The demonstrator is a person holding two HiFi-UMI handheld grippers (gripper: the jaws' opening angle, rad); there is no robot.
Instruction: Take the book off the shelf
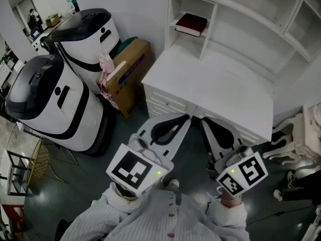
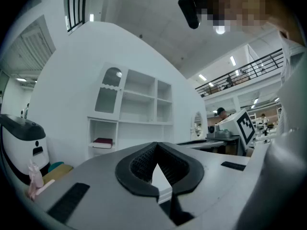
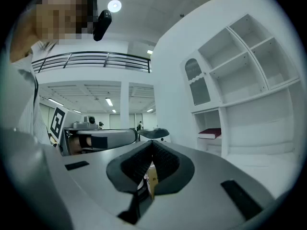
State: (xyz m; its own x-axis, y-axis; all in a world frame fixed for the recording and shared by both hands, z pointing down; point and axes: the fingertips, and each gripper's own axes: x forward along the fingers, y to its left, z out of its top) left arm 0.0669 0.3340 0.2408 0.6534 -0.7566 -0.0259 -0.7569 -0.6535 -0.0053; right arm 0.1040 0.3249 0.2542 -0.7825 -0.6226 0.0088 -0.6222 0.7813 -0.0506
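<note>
A dark red book (image 1: 191, 24) lies flat in the lower left cubby of the white shelf unit (image 1: 235, 19); it also shows as the book (image 2: 102, 141) in the left gripper view and the book (image 3: 210, 133) in the right gripper view. My left gripper (image 1: 186, 117) and right gripper (image 1: 202, 120) are held side by side before the white desk (image 1: 215, 84), well short of the book. Both have their jaws shut with nothing between them.
Two large white-and-black robot bodies (image 1: 60, 99) stand at the left. A brown cardboard box (image 1: 128, 74) leans between them and the desk. A white chair (image 1: 301, 139) stands at the right. A person's striped sleeves (image 1: 160, 215) fill the bottom.
</note>
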